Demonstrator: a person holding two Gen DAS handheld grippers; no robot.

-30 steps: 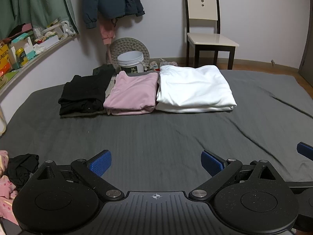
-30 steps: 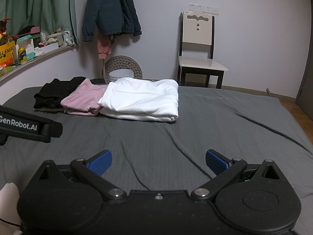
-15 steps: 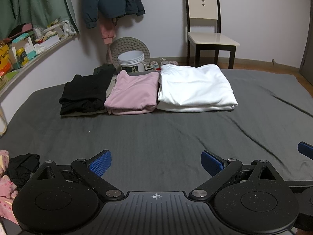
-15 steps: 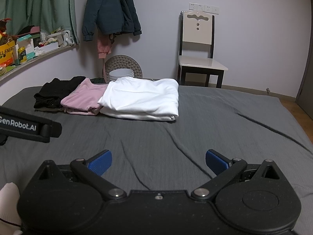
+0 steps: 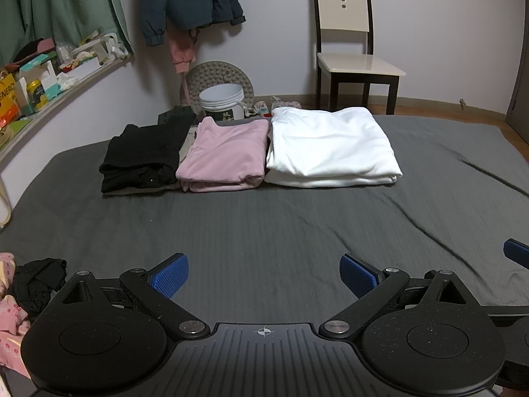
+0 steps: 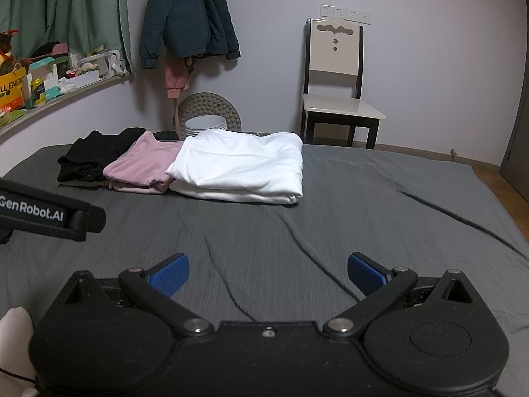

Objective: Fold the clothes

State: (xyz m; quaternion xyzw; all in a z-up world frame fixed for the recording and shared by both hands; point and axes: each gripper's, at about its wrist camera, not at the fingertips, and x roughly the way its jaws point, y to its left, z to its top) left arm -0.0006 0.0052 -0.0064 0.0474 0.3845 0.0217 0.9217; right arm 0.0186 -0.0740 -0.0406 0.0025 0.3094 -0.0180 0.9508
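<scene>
Three folded garments lie in a row across the far part of the grey bed (image 5: 264, 231). The black one (image 5: 142, 158) is on the left, folded into a somewhat rumpled stack. The pink one (image 5: 224, 155) sits in the middle, touching its neighbours on both sides. The white one (image 5: 330, 145) is on the right, the widest, folded flat in layers. At the near left edge, a loose heap of unfolded pink and black clothes (image 5: 20, 291) lies crumpled.
</scene>
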